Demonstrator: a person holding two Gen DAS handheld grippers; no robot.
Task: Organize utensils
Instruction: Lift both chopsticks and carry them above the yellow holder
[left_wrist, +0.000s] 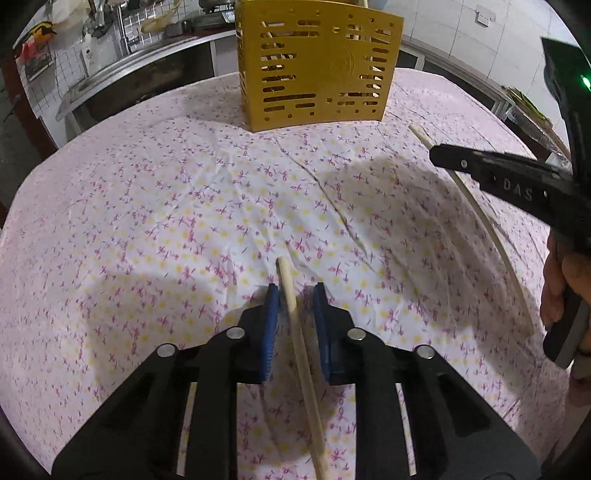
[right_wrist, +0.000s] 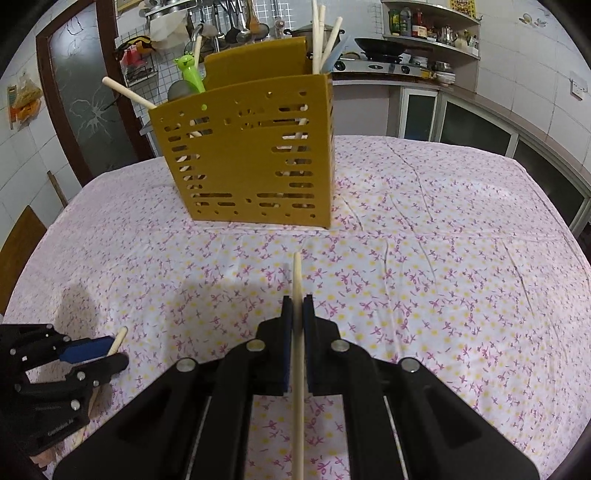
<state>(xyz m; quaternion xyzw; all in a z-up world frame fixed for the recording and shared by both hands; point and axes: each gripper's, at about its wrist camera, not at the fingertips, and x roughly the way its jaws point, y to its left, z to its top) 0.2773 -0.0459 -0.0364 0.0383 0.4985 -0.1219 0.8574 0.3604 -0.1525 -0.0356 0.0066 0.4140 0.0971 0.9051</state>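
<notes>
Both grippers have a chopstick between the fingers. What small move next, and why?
Probably close the left gripper first: its fingers stand apart around its chopstick, while the right gripper already pinches its chopstick. Then lift both toward the yellow holder.

A desk covered with a wrinkled white cloth (left_wrist: 184, 206) with small pink flowers and yellow dots (right_wrist: 424, 258) carries everything. A tall yellow plastic holder full of slots (left_wrist: 317, 70) stands upright on the cloth near the far edge (right_wrist: 255, 155). Wooden sticks and a green plastic piece poke out of its top. A pale wooden chopstick (left_wrist: 303, 365) runs along close over the cloth; whether it touches it cannot be told.
</notes>
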